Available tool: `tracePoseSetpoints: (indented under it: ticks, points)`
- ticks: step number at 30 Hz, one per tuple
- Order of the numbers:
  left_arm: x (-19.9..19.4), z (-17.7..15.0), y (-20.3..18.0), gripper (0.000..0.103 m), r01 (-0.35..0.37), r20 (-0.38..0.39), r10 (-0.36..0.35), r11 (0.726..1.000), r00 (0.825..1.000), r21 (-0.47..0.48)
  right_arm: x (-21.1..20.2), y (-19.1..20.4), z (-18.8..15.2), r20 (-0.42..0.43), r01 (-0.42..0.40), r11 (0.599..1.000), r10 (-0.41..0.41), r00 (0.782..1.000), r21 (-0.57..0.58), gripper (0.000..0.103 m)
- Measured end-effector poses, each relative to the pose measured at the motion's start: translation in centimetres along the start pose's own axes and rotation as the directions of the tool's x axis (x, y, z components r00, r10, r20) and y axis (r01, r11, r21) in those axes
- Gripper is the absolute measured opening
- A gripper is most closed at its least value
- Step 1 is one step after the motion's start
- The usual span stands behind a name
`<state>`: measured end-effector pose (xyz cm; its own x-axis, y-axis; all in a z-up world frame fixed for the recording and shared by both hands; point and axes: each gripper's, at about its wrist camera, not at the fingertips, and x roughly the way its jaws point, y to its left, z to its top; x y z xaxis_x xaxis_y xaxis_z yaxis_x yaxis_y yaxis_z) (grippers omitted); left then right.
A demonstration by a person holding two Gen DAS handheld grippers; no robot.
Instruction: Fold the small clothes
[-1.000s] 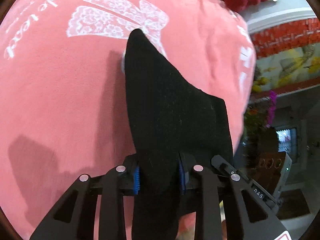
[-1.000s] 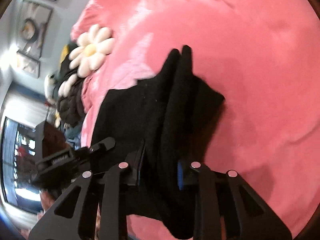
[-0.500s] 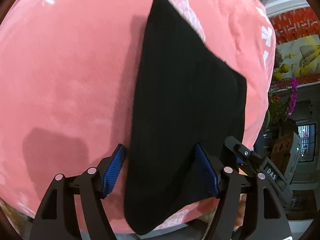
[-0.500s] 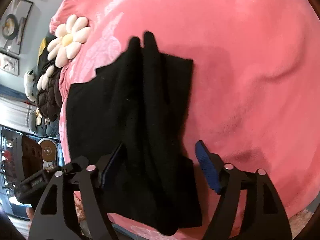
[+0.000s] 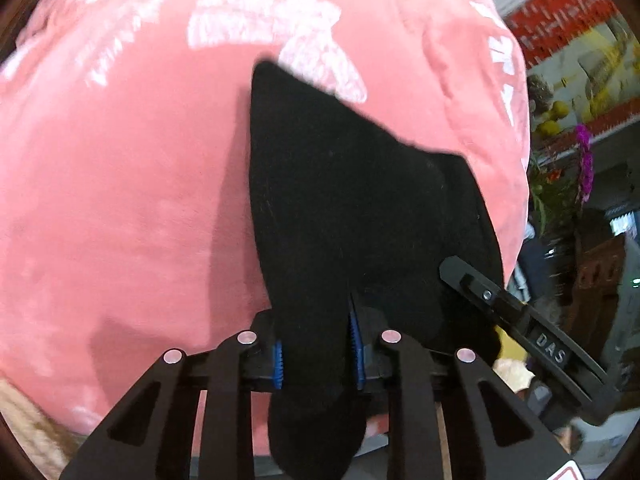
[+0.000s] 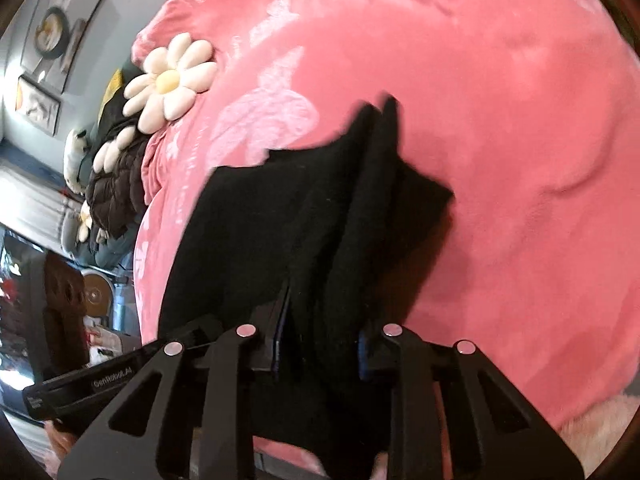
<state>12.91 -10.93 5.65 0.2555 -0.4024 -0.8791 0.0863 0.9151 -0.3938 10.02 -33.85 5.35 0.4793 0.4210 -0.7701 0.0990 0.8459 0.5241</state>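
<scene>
A small black garment (image 5: 340, 208) lies on a pink blanket (image 5: 120, 200), partly lifted at its near edge. My left gripper (image 5: 318, 354) is shut on a bunched fold of that near edge. In the right wrist view the same black garment (image 6: 304, 232) shows folded layers, and my right gripper (image 6: 320, 350) is shut on its near edge. The right gripper's black body (image 5: 528, 336) shows at the right of the left wrist view, and the left gripper's body (image 6: 92, 384) at the lower left of the right wrist view.
The pink blanket (image 6: 500, 120) has white lace prints (image 5: 280, 32). A daisy-shaped cushion (image 6: 168, 80) and a dark quilted item (image 6: 116, 188) lie at its far left edge. Shelves and purple flowers (image 5: 584, 160) stand beyond the blanket's right edge.
A second ago both grippers held the garment. Half a second ago both were open above it, laid flat. Now both are shut on its near edge again, lifting it.
</scene>
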Motion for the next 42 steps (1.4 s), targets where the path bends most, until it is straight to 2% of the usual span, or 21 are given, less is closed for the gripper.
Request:
tracePoseSetpoints:
  ticks: [2, 8, 18, 26, 32, 37, 39, 42]
  points:
    - [-1.8, -0.6, -0.6, 0.021, -0.042, 0.024, 0.040, 0.998, 0.999, 0.057, -1.0, 1.4, -0.8, -0.001, 0.004, 1.000, -0.004, 1.000, -0.007, 0.024]
    - [-5.9, -3.5, -0.7, 0.021, -0.077, 0.036, 0.074, 0.989, 0.997, 0.122, -3.4, 4.6, -4.5, -0.002, 0.007, 1.000, -0.007, 1.000, -0.018, 0.024]
    - [-10.3, -9.1, 1.2, 0.021, -0.085, 0.036, 0.081, 0.989, 0.996, 0.123, -5.5, 9.3, -10.3, -0.039, 0.004, 0.995, -0.008, 0.999, -0.104, 0.024]
    - [-12.9, -11.5, 3.7, 0.021, -0.094, 0.061, 0.088, 0.990, 0.994, 0.108, -5.7, 13.3, -12.7, -0.048, -0.009, 0.981, -0.001, 0.999, -0.191, 0.024]
    - [-16.0, -11.0, 5.2, 0.021, -0.116, 0.152, 0.099, 0.988, 0.983, 0.104, -5.9, 17.4, -11.8, -0.011, -0.024, 0.961, 0.022, 1.000, -0.274, 0.024]
    - [-19.0, -8.5, 6.5, 0.021, -0.120, 0.239, 0.093, 0.988, 0.967, 0.101, -6.2, 20.8, -9.2, 0.044, -0.039, 0.943, 0.057, 0.997, -0.331, 0.024]
    - [-20.4, -7.0, 6.9, 0.021, -0.125, 0.280, 0.091, 0.986, 0.956, 0.107, -6.3, 22.6, -7.4, 0.076, -0.049, 0.934, 0.081, 0.994, -0.355, 0.024]
    - [-22.9, -4.5, 7.1, 0.021, -0.150, 0.355, 0.094, 0.980, 0.930, 0.134, -6.8, 24.9, -5.0, 0.124, -0.063, 0.922, 0.119, 0.985, -0.383, 0.024]
